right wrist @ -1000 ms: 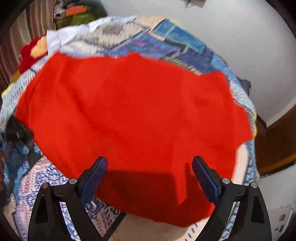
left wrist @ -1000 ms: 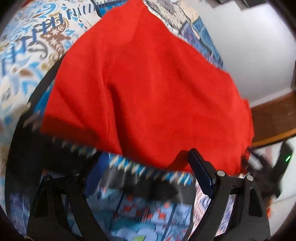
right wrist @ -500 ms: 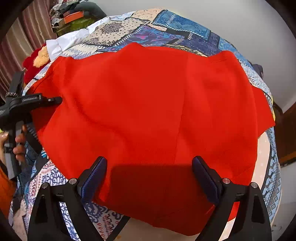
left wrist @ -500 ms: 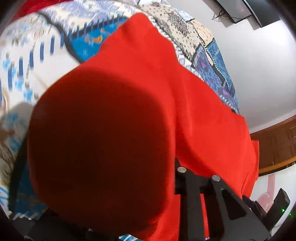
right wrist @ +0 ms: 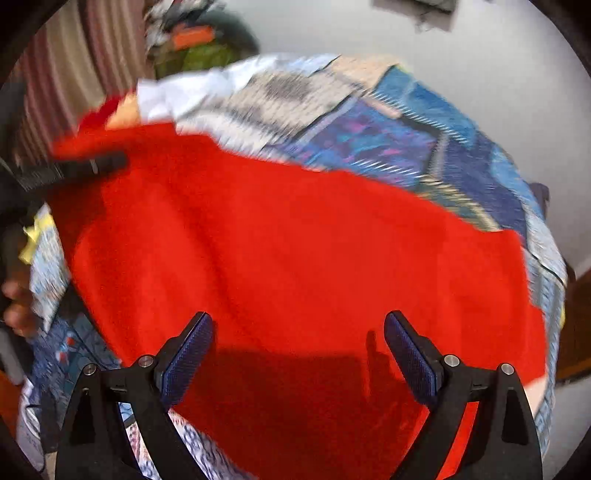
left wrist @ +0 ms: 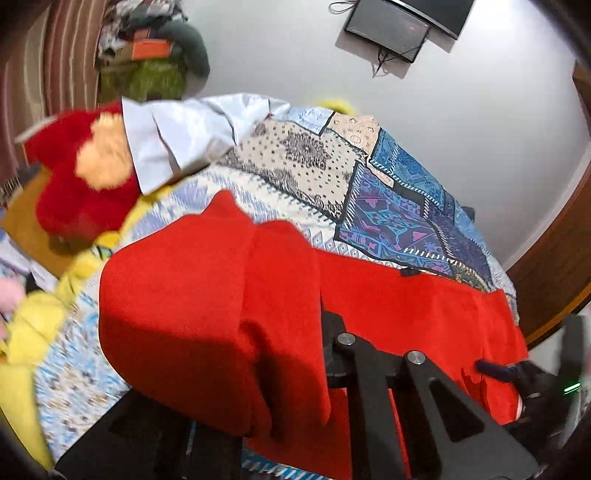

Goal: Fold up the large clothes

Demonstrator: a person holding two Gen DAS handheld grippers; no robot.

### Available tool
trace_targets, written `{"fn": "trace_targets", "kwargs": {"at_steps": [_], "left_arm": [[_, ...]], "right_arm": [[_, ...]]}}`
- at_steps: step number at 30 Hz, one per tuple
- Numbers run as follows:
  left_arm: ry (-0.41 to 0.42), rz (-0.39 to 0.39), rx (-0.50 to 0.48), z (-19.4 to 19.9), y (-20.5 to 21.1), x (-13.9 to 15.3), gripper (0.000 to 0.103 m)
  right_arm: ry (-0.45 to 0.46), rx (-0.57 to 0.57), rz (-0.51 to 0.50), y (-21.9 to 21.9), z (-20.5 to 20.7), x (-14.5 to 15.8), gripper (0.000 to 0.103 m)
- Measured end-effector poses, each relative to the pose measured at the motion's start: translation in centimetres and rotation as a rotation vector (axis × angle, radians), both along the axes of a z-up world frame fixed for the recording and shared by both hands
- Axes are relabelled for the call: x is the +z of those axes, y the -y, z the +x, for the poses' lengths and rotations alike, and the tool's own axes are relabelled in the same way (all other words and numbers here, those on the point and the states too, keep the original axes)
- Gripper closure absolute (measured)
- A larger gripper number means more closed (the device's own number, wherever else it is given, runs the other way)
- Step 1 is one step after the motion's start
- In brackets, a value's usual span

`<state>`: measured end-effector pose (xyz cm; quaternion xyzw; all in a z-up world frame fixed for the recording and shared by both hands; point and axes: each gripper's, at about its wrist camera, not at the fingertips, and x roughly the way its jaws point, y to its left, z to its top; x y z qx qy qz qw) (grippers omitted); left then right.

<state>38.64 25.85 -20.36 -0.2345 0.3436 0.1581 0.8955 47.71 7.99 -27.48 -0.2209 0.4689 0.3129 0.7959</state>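
Red cloth (right wrist: 295,258) lies spread across the patchwork bedspread (left wrist: 388,206), covering most of the near half of the bed. My left tongs (left wrist: 317,354) have just been closing and now pinch a fold of that cloth; in the left view the gathered fabric bunches up thick over the left finger and hides it, while the black frame of the right finger stands out beside the bulge. From the right view the tip of those left tongs shows as a dark bar at the far left edge of the cloth, with that edge lifted off the bedspread. My right tongs (right wrist: 297,350) are spread wide with nothing between them, their blue ribbed pads (right wrist: 188,354) hanging just above the near part of the cloth and casting a shadow on it. Both views are smeared with blur. Beyond the cloth, at the head of the bed, a white garment (left wrist: 177,140) lies crumpled beside a red plush toy (left wrist: 74,184), and something yellow (left wrist: 40,314) trails along the left side. A dark screen (left wrist: 399,22) hangs on the pale wall behind.
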Motion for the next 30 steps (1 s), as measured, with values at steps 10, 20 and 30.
{"fn": "trace_targets", "kwargs": {"at_steps": [10,20,30], "left_arm": [[0.011,0.131,-0.069,0.2,3.7,2.9,0.091],[0.095,0.261,-0.338,5.6,18.5,7.4,0.098],[-0.143,0.326,-0.701,4.3,31.9,-3.0,0.098]], "right_arm": [[-0.125,-0.095,0.129,4.1,0.9,1.2,0.010],[0.074,-0.414,0.238,22.0,0.7,9.3,0.010],[0.088,-0.526,0.199,31.3,-1.9,9.9,0.010]]}}
